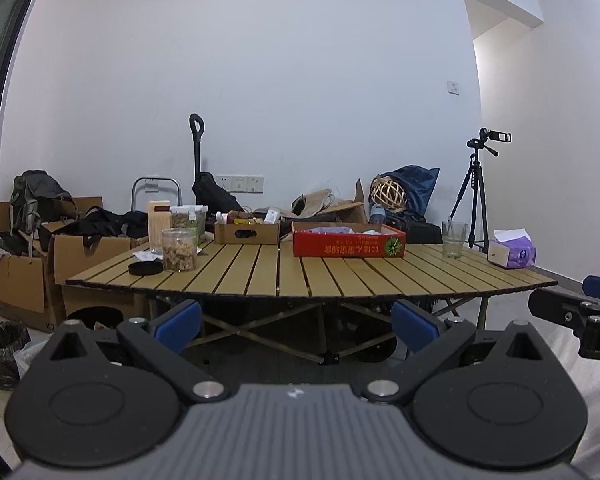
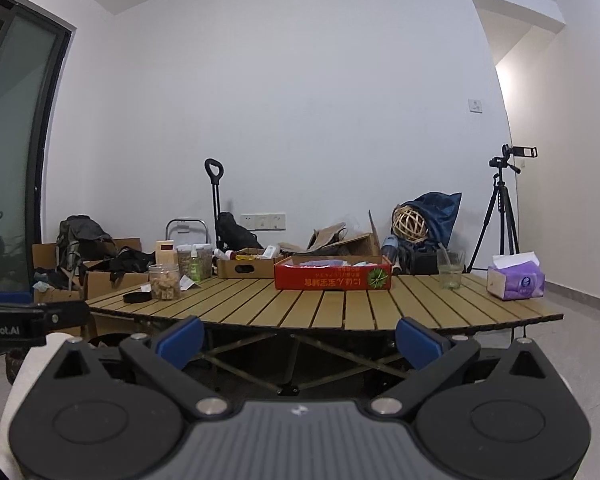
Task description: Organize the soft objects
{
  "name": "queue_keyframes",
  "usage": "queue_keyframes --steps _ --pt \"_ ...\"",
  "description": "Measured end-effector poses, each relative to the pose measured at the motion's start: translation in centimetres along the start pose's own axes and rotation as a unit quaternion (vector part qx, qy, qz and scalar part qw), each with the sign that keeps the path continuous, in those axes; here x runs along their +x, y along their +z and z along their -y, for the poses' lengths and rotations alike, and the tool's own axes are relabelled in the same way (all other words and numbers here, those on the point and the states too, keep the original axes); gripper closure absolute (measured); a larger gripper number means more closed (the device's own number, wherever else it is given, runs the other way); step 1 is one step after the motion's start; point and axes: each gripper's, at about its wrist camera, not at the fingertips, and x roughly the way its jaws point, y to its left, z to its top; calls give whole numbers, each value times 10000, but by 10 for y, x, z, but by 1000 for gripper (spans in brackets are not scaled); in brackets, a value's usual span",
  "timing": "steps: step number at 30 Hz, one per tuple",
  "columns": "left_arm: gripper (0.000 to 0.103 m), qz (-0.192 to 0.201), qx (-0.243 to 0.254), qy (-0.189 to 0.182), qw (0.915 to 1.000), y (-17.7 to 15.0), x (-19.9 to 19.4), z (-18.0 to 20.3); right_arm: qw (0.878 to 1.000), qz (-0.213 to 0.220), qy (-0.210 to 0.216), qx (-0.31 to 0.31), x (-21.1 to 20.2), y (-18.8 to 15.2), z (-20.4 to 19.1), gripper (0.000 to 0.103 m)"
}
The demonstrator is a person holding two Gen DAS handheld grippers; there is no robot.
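Note:
A red cardboard box point(image 1: 348, 245) with pale soft items inside stands on the far middle of the slatted wooden table point(image 1: 300, 276); it also shows in the right wrist view point(image 2: 332, 278). A purple tissue pack point(image 1: 512, 254) sits at the table's right end, also in the right wrist view point(image 2: 516, 280). My left gripper point(image 1: 296, 326) is open and empty, held below and in front of the table's near edge. My right gripper point(image 2: 298, 340) is open and empty at the same height, to the right of the left one.
On the table's left stand a jar of brown chunks point(image 1: 179, 250), a black lid point(image 1: 145, 268), a small cardboard box point(image 1: 246, 232) and bottles. A glass point(image 1: 454, 239) stands right. Cardboard boxes point(image 1: 28, 276), bags, a bin point(image 1: 0, 354) and a tripod point(image 1: 476, 196) surround the table.

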Motion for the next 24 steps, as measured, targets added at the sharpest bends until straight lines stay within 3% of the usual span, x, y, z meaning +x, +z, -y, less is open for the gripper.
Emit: queue_keyframes --steps 24 --pt "0 -18 5 -44 10000 -3 -3 -1 9998 103 -121 80 -9 -4 2 0"
